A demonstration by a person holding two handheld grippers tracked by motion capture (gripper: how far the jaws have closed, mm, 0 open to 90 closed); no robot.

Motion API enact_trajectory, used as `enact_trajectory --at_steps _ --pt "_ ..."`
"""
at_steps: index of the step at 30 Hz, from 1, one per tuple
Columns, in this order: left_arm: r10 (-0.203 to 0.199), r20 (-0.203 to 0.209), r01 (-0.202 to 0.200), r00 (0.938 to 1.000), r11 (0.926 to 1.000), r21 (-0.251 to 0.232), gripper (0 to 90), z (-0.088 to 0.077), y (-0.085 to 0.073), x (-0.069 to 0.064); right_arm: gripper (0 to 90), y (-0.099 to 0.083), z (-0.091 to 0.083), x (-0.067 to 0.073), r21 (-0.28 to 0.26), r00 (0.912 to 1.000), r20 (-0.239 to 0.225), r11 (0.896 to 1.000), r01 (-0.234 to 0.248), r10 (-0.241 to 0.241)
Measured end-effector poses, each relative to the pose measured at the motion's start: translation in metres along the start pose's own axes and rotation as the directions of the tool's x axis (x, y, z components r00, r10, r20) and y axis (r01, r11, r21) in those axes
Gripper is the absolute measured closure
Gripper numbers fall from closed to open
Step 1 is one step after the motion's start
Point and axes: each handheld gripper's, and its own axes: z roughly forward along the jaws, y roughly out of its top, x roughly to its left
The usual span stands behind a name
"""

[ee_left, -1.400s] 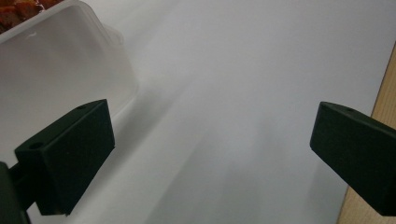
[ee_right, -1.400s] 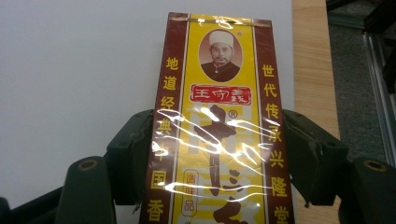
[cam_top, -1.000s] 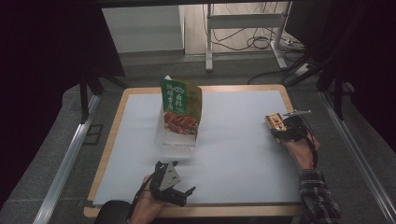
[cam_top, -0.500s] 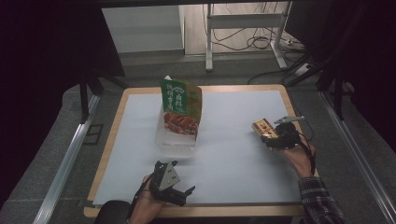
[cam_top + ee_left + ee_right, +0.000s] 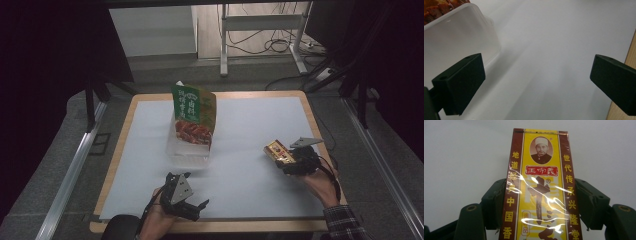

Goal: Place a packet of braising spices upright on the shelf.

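Box [image 5: 540, 187] clamped lengthwise in your right gripper [image 5: 295, 161], off the mat [image 5: 250, 130], clear for carrying toward the bag [image 5: 194, 120]. Left gripper [image 5: 186, 200] wide, empty, near tub [image 5: 456, 40].

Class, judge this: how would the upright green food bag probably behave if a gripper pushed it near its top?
The green food bag stands tall on a narrow base, so it would probably tip. Its clear lower part looks like thin plastic, likely floppy and slippery.

Lab: framed test table [image 5: 120, 150], floor cables [image 5: 270, 45]
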Motion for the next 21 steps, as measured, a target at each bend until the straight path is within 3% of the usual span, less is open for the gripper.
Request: enact_trajectory --at_steps 3,9,13,17,21 --pt "0.007 0.000 -0.007 1.0000 1.0000 0.007 0.0 0.000 0.000 0.000 31.1 -0.010 0.001 0.002 0.035 0.9999 -0.007 0.999 0.010 -0.010" --pt "0.010 -0.003 -0.010 0.9999 0.9999 0.008 0.0 0.000 0.000 0.000 26.7 -0.018 0.004 -0.005 0.068 0.9994 -0.030 0.998 -0.016 0.018" --pt "0.011 -0.005 -0.011 0.9999 0.9999 0.010 0.0 0.000 0.000 0.000 23.0 -0.016 -0.001 -0.007 0.050 0.9992 -0.031 0.998 -0.024 0.026" --pt "0.012 -0.006 -0.012 0.9999 0.9999 0.009 0.0 0.001 0.000 0.000 20.4 -0.012 0.000 -0.006 0.102 0.9993 -0.034 0.995 -0.015 0.019" --pt "0.011 -0.004 -0.011 0.9999 0.9999 0.008 0.0 0.002 0.000 -0.001 20.5 -0.004 0.001 -0.008 0.119 0.9987 -0.048 0.993 -0.013 0.019"
